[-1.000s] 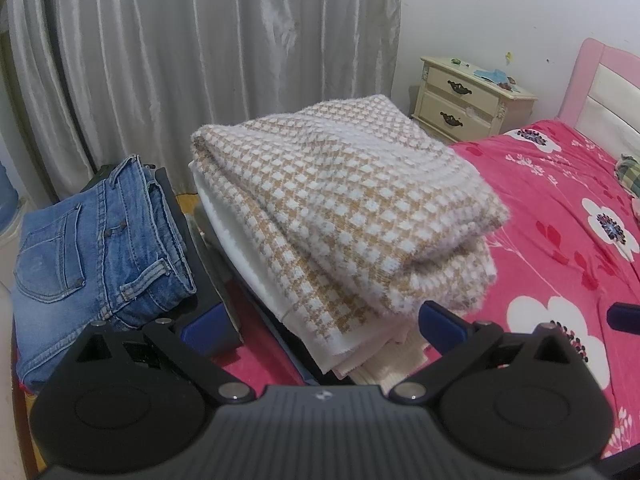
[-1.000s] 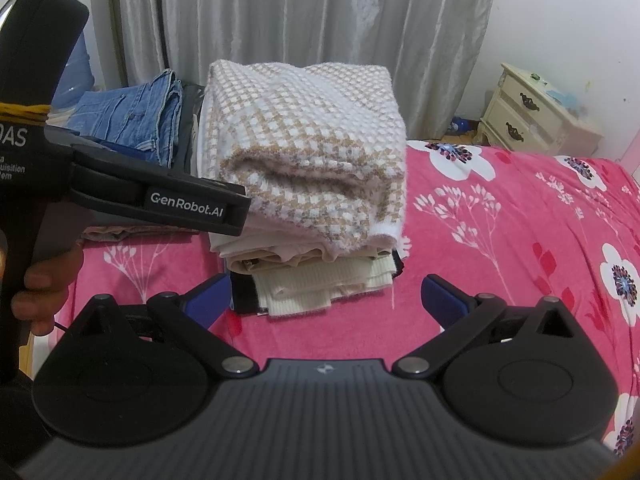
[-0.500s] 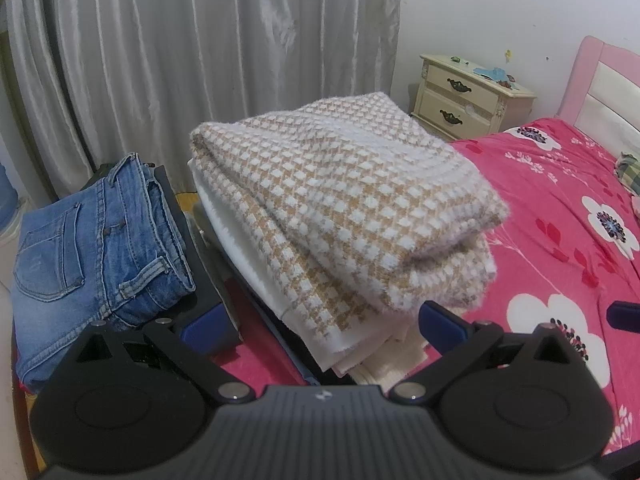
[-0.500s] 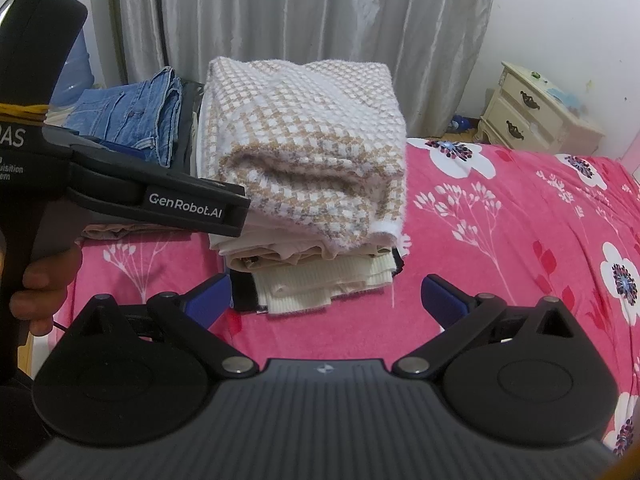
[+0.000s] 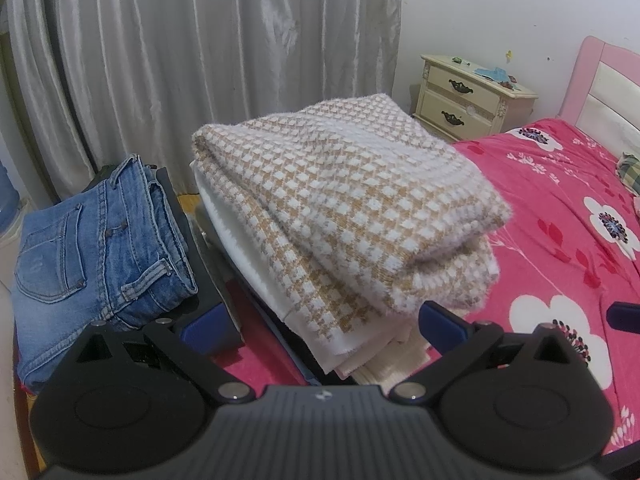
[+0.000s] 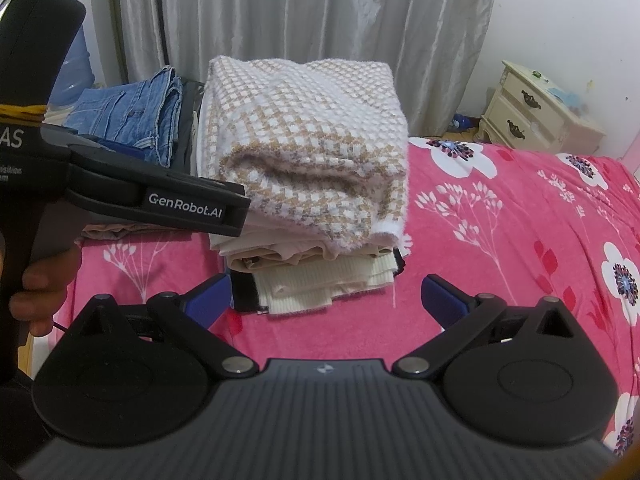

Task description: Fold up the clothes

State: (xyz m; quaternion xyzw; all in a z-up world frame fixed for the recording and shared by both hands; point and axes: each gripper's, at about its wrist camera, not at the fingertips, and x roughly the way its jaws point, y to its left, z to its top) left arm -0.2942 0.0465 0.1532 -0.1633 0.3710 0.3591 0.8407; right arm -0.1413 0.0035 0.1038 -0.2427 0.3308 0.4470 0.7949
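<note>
A fuzzy tan-and-white checked knit (image 5: 344,208), folded thick, is being carried atop ribbed cream layers on the pink floral bedspread (image 6: 520,232), right of stiff denim jeans (image 5: 100,248). Left gripper (image 5: 326,320) and right gripper (image 6: 326,298) are being held released, grasping nothing.

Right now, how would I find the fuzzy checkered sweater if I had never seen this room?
Find the bed with the pink flowered blanket, then the tall stack of folded clothes in front of the grey curtain. The checkered sweater lies on top of that stack. It is fluffy, tan and white, unlike the blue jeans beside it and the plain cream knit lower down.
</note>
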